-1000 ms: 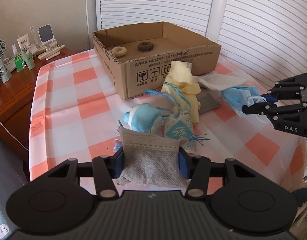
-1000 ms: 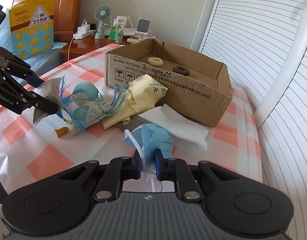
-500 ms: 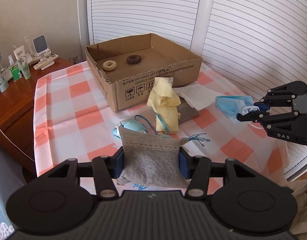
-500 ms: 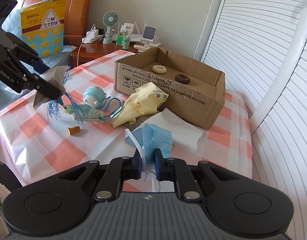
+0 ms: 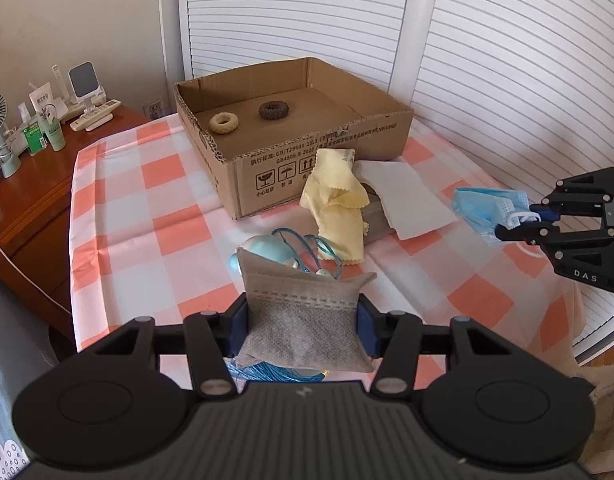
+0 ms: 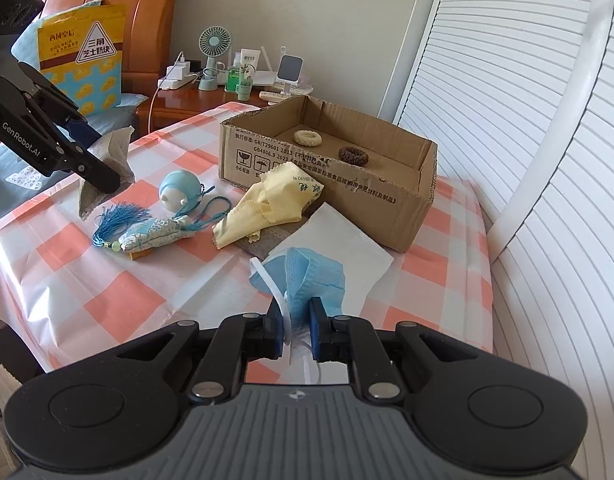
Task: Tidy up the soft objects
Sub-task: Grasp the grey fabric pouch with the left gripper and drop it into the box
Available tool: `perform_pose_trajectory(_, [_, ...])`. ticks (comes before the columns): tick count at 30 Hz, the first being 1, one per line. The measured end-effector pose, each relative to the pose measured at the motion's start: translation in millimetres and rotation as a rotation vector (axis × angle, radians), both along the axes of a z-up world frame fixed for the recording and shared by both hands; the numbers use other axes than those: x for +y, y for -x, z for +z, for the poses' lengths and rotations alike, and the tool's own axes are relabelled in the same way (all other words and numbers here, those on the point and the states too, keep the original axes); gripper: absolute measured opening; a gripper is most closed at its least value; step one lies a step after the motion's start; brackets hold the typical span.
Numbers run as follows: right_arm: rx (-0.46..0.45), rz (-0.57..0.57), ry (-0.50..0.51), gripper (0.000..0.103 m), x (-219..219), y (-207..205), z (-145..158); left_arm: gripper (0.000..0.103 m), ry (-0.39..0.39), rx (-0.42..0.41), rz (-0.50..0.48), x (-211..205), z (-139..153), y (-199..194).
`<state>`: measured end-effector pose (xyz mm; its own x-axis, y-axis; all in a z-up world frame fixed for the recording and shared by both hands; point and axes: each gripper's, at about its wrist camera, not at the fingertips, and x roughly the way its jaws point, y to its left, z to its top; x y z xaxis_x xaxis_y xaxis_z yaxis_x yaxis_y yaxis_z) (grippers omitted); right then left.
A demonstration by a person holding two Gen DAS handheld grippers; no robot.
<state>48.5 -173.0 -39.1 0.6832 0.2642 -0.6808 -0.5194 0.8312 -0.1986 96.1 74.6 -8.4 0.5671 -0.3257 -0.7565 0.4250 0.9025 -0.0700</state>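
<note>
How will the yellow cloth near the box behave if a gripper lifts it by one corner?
The yellow cloth lies crumpled in soft folds, so it will probably hang limp. It looks thin, likely very light. It rests partly on a grey pad, which it might drag slightly.

The left gripper (image 5: 302,322), at the lower centre of its own view, is closed on a grey woven fabric pouch (image 5: 301,320). The right gripper (image 6: 298,330), tilted downward, pinches a light blue pleated face mask (image 6: 307,276).
</note>
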Motion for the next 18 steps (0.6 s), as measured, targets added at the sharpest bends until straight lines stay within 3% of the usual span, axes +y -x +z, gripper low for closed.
perform_pose_trajectory(8, [-0.054, 0.004, -0.003, 0.015, 0, -14, 19, 0.053, -0.024, -0.046, -0.036, -15, 20, -20])
perform_pose_trajectory(18, [-0.145, -0.011, -0.021, 0.015, 4, -58, 53, 0.053, -0.024, -0.121, -0.036, -37, 54, -110])
